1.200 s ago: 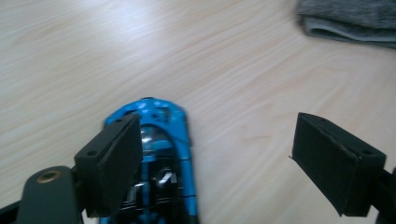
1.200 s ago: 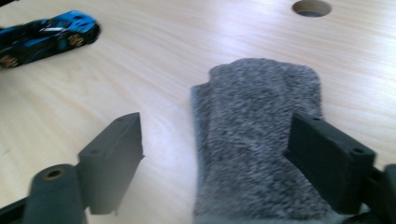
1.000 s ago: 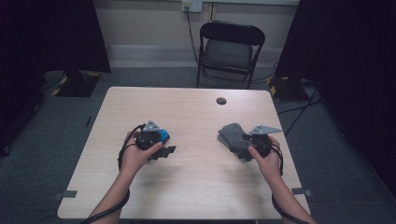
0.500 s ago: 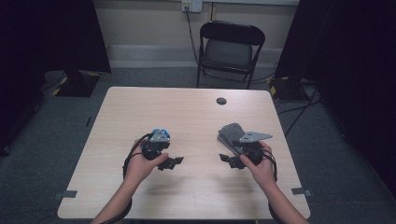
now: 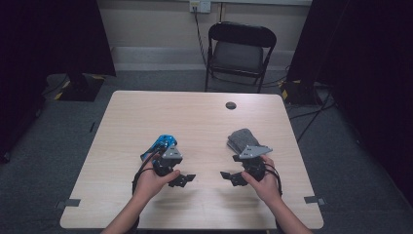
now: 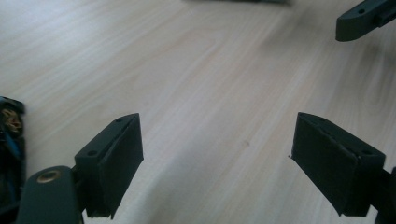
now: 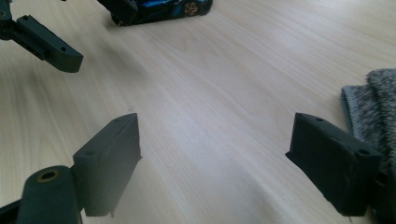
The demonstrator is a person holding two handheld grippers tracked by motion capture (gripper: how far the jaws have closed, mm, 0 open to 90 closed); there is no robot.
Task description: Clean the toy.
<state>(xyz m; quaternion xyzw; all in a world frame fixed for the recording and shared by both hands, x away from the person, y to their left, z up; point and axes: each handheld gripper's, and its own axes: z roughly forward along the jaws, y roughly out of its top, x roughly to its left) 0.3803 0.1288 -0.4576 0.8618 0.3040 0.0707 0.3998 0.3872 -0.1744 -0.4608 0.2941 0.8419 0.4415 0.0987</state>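
Both jaw pairs are standing wide apart, gripping nothing, over bare table [image 5: 204, 122]. Left gripper [image 5: 185, 179] is hovering just beside the blue toy [image 5: 159, 145]; right gripper [image 5: 230, 177] is hovering beside the grey cloth [image 5: 242, 139].

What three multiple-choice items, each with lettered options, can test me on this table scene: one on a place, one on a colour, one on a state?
1. Where does the grey sock lie?
A. Beside the right gripper
B. On the chair
C. On the floor

2. What colour is the toy by the left gripper?
A. Red
B. Blue
C. Yellow

3. How do the right gripper's jaws stand?
A. Shut on the sock
B. Shut on the toy
C. Open, with nothing between them

Answers:
1. A, the high view shows the sock on the table just beyond that gripper.
2. B, its body shows blue in the high view.
3. C, the right gripper view shows only bare wood between the pads.
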